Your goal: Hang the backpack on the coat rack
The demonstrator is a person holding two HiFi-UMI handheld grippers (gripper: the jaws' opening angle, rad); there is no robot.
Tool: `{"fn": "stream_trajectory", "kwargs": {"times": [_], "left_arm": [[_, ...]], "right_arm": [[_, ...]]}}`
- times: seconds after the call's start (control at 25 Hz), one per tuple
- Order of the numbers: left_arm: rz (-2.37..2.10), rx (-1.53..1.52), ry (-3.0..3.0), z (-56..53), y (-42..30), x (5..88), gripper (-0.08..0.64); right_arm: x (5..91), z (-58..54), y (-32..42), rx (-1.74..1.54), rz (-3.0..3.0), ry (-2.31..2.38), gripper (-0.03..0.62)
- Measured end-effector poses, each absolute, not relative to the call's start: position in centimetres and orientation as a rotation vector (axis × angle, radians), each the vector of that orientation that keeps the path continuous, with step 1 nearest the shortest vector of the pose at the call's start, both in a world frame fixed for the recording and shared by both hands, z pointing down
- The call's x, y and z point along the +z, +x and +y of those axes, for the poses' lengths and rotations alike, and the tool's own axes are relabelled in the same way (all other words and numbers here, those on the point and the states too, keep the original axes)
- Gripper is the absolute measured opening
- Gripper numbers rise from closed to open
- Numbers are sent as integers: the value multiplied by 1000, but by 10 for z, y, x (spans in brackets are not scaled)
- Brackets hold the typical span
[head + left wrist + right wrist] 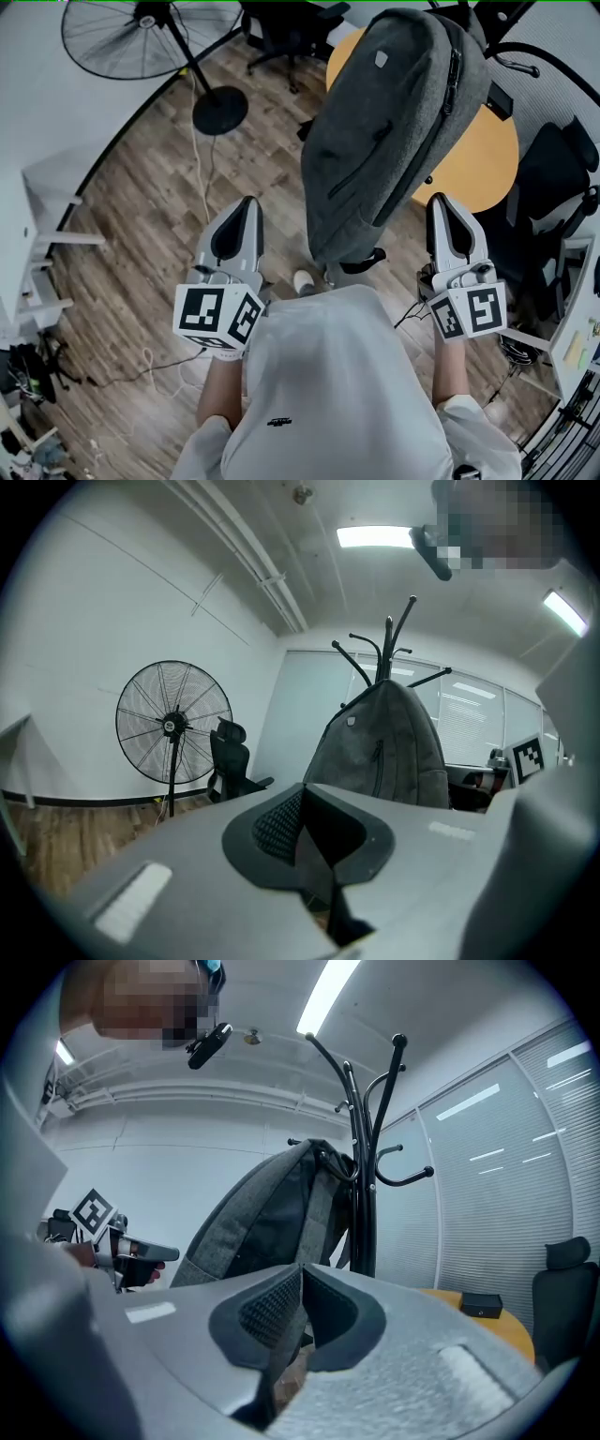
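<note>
backpack [394, 122]: hangs on coat rack [361, 1147], far side, between the 2 grippers | left gripper [246, 208]: jaws together, empty | right gripper [445, 204]: jaws together, empty | handling: soft fabric, likely saggy and fairly heavy; best taken by a strap near the hook

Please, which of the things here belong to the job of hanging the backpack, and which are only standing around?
Belong to the job:
- grey backpack, hanging on the coat rack
- left gripper and right gripper, both shut and empty

Only standing around:
- floor fan
- office chair
- round table
- small black box on that table
</note>
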State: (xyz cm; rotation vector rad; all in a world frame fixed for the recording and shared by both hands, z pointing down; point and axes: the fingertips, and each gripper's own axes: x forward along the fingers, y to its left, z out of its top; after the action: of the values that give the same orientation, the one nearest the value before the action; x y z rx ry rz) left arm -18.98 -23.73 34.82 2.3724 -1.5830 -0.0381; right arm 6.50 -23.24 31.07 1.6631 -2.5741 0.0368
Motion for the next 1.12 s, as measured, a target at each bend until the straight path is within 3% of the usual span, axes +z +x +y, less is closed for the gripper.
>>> {"fn": "stream_trajectory", "kwargs": {"times": [1.12], "left_arm": [[-1654,14,2375,-224,-189,348,17]], "right_arm": [[327,-228,62,60,-2589,1659,6]]}}
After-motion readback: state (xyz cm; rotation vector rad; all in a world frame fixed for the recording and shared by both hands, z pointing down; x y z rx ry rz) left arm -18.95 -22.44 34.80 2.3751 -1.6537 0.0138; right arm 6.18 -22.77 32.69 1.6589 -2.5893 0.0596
